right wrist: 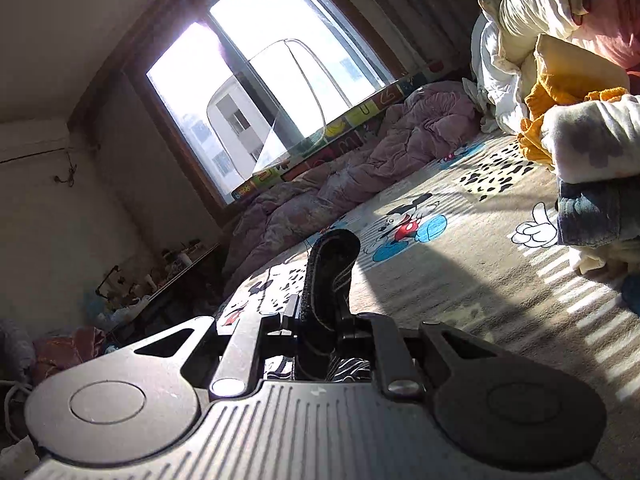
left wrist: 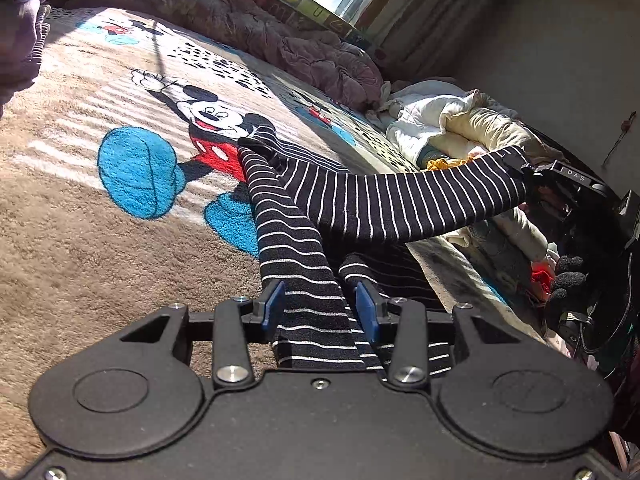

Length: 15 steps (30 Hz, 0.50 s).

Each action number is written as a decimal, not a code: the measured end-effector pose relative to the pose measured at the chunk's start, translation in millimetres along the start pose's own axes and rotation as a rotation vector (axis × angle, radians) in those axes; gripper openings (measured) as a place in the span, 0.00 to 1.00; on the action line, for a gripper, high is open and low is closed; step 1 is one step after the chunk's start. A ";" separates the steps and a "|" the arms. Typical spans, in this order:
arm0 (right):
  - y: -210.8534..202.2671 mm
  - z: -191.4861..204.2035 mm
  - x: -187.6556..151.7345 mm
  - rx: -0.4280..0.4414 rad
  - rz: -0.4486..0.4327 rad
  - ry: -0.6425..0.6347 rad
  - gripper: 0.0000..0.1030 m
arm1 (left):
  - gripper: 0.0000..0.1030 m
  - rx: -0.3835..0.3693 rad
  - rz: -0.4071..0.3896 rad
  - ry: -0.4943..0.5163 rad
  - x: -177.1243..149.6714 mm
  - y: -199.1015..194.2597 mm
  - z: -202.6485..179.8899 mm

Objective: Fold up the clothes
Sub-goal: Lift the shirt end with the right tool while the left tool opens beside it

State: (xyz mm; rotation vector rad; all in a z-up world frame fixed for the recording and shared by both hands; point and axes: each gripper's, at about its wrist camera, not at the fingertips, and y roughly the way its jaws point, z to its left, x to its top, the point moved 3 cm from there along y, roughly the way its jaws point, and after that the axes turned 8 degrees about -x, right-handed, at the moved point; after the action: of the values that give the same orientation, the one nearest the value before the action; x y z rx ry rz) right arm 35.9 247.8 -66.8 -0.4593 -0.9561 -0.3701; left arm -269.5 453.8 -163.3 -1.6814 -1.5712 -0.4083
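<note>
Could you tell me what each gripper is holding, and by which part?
Both hold the striped garment: the left gripper at one end, the right gripper at another end.

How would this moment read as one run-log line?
left gripper: shut on striped garment | right gripper: shut on striped garment | over blanket

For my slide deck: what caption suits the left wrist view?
Both grippers, left and right, hold a black-and-white striped garment stretched above a cartoon-mouse blanket.
</note>
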 end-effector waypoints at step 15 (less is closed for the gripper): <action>-53.4 151.9 -83.7 0.346 0.170 -0.683 0.17 | 0.43 -0.170 -0.178 -0.389 21.2 -32.6 45.5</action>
State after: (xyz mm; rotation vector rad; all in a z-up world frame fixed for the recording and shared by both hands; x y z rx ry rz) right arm -139.6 291.2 -51.2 -0.3460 -1.5967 0.1274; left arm -308.8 498.7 -167.3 -1.8354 -2.0286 -0.3246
